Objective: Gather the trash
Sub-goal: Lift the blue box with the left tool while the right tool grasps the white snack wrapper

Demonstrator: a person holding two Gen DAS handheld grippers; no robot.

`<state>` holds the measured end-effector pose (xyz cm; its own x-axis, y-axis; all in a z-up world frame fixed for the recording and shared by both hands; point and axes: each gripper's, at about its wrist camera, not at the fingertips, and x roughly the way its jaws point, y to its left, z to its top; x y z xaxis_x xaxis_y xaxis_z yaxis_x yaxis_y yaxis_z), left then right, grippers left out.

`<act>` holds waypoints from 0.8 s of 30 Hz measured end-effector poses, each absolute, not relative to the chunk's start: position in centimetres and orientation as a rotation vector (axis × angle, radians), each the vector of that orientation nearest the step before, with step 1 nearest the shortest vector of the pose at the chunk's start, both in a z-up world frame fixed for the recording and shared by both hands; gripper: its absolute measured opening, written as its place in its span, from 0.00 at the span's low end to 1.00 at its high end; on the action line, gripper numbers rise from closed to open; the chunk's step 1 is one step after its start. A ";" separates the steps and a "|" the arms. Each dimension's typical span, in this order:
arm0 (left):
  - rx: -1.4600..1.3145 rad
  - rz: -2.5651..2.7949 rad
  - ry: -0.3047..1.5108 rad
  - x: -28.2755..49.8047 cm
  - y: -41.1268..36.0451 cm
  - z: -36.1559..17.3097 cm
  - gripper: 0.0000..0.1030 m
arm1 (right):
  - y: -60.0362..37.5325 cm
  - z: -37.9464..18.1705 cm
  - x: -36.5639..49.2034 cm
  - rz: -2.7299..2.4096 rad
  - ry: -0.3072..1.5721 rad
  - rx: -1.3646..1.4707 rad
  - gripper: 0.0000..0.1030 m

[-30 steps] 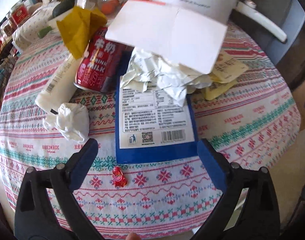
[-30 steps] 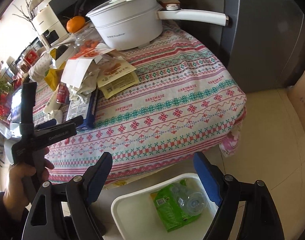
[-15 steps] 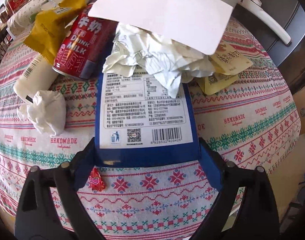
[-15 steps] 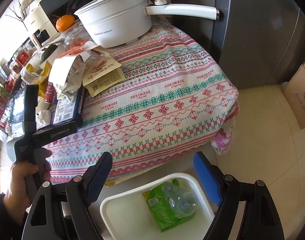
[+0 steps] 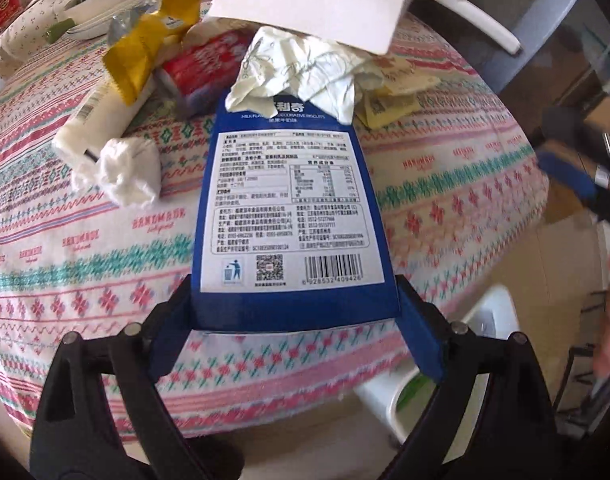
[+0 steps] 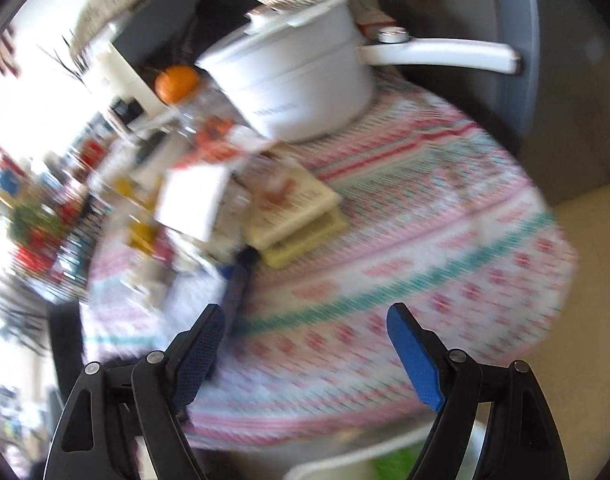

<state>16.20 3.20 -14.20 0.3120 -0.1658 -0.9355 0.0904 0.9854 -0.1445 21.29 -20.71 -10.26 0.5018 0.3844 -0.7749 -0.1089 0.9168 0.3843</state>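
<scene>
My left gripper [image 5: 293, 316] is shut on the near end of a blue biscuit box [image 5: 291, 216], its white label side up, lifted off the patterned tablecloth [image 5: 85, 240]. Crumpled white paper [image 5: 305, 72] rests on the box's far end. A white tissue ball [image 5: 129, 170], a white tube [image 5: 101, 116], a yellow wrapper [image 5: 149, 52] and a red milk can [image 5: 205, 68] lie beyond. My right gripper [image 6: 305, 344] is open and empty above the table edge; its view is blurred. The white bin [image 5: 389, 404] stands on the floor below the table edge.
A white pot with a long handle [image 6: 305, 84] stands at the back of the table. A white card [image 5: 317, 8] and yellow packets [image 6: 301, 216] lie near it. A grey fridge [image 6: 565, 80] stands behind. My right gripper shows at the right edge of the left view [image 5: 577, 176].
My left gripper closed on the blue box and pulled it back toward the table edge, lifting it. My right gripper swung up from the bin toward the table.
</scene>
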 end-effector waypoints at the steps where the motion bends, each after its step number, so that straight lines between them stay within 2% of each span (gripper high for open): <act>1: -0.059 -0.176 1.246 15.6 3.6 -14.0 0.89 | -20.3 -10.3 21.7 0.327 0.996 0.335 0.82; 10: 0.023 -0.205 1.381 11.5 8.4 -14.8 0.90 | -16.9 -11.4 25.7 0.448 0.970 0.451 0.79; 18: -0.008 -0.180 1.332 13.4 7.7 -13.7 0.90 | -15.3 -13.4 28.8 0.497 0.972 0.574 0.64; 22: 0.002 -0.169 1.342 15.3 5.9 -14.2 0.90 | -15.1 -14.2 30.4 0.519 0.969 0.644 0.60; 24: 0.003 -0.161 1.352 15.5 5.9 -14.6 0.90 | -15.0 -14.6 31.3 0.526 0.966 0.680 0.53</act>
